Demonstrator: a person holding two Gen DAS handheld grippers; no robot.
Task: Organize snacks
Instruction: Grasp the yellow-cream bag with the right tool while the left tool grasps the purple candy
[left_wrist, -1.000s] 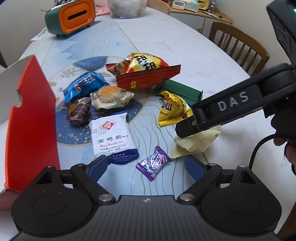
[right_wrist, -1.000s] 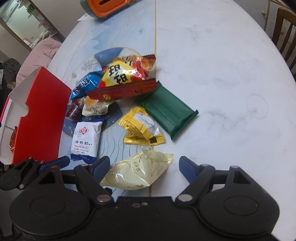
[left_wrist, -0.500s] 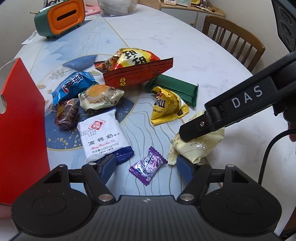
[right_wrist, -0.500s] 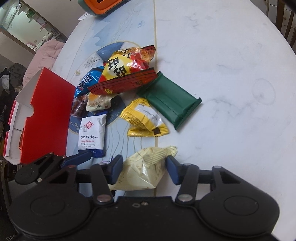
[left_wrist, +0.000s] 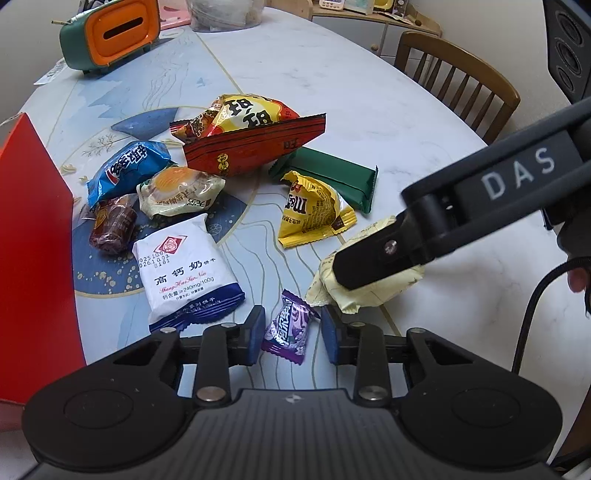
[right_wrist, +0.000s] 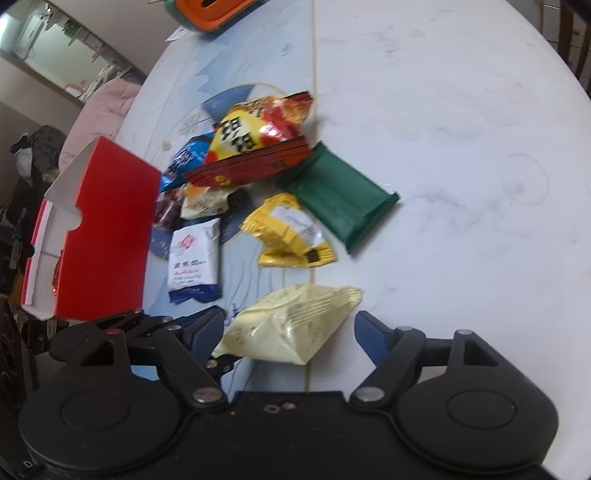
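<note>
The worktop is a large pale oval with a blue painted pattern. At its left edge stands an open red box, the likely place for the snacks; something shiny shows inside it, but what it is cannot be told. Most snacks lie loose in a heap between the box and the middle of the worktop, so the task seems to be near its beginning.

In the heap, the biggest are a yellow-and-red chip bag leaning on a dark red pouch, then a green flat packet, a white biscuit pack, a blue bag and a yellow packet.

Nearer the front edge lies a pale yellow bag. The right gripper has this bag between its jaws, which are opening and do not press it. The left gripper is closing its jaws around a small purple candy; the pads do not touch it yet.
</note>
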